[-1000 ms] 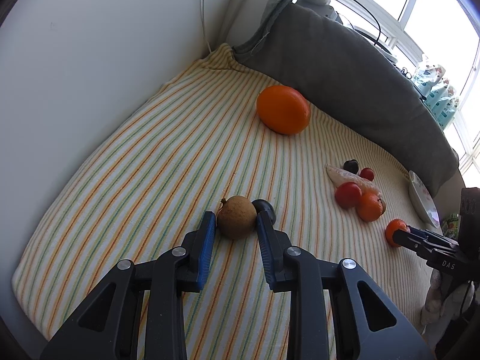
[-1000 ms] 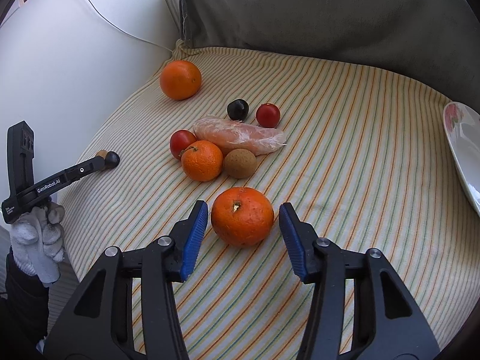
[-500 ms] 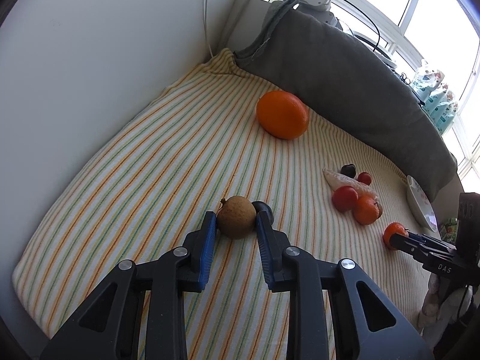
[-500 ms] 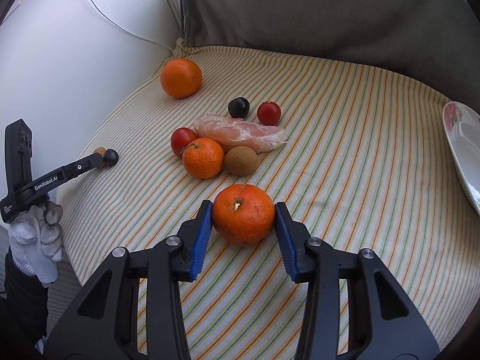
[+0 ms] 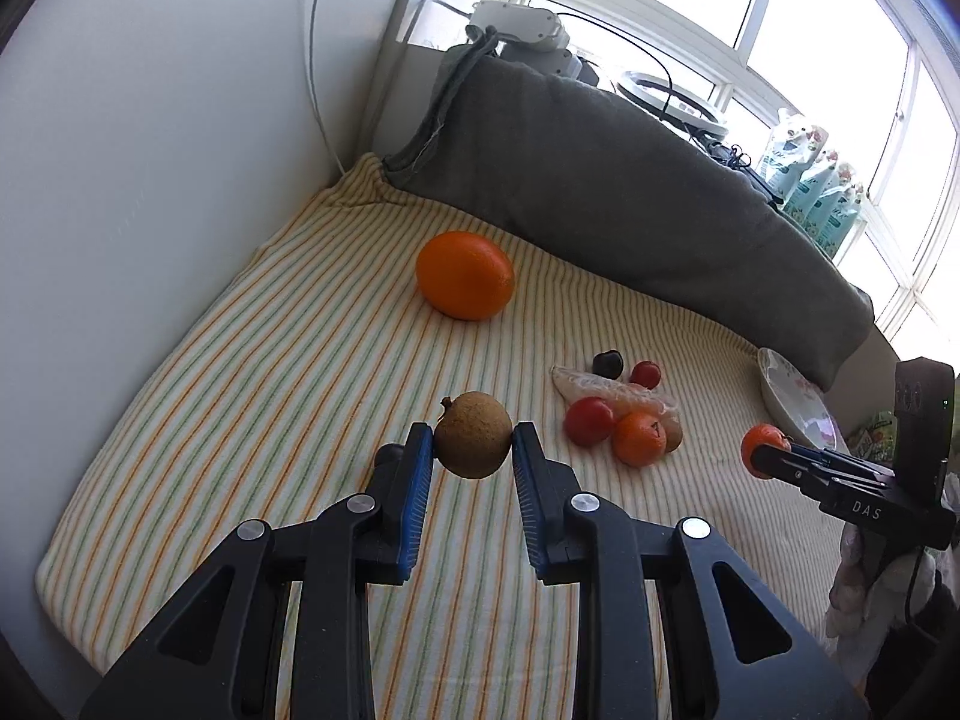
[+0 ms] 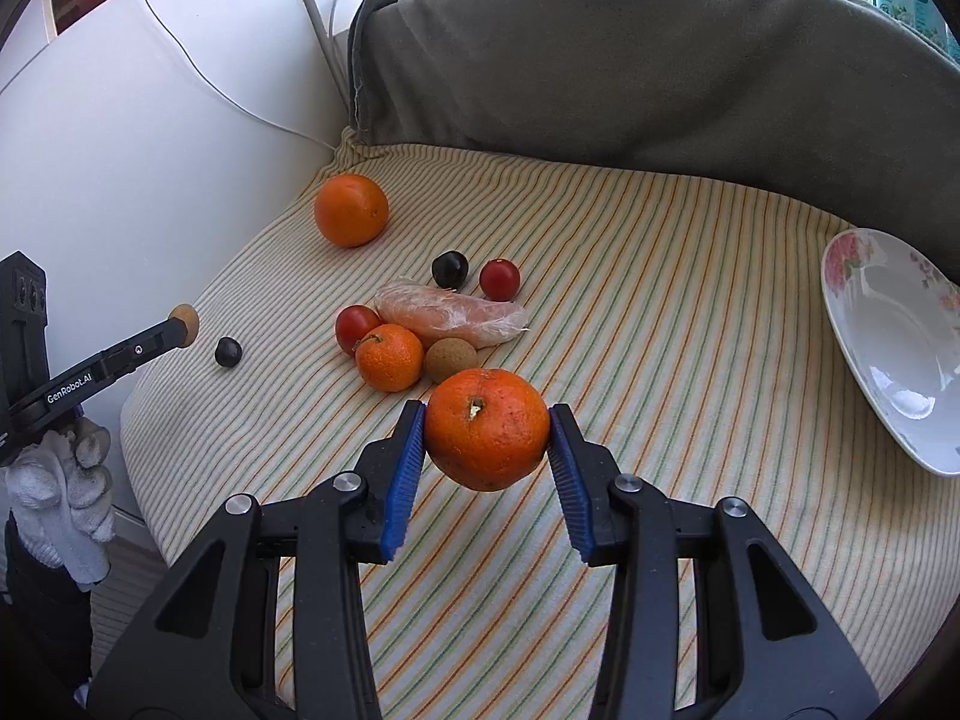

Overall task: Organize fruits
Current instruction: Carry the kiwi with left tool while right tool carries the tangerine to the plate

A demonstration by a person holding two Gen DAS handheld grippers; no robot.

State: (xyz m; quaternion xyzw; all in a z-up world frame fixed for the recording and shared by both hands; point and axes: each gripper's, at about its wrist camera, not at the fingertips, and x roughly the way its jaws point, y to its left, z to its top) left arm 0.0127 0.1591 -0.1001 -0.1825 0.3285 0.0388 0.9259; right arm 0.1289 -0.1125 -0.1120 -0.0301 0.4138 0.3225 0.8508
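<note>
both grippers' fingers (image 5: 420, 468) clamped, raised

The striped cloth (image 6: 660, 300) bears a large orange (image 6: 351, 210), clustered small fruits (image 6: 414, 330) and a plate (image 6: 888, 348).

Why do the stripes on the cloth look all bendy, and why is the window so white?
Left wrist view: the fisheye lens curves the striped cloth, and bright daylight washes the window out to plain white. Right wrist view: the stripes bend too, and glare shines on the white plate.
</note>
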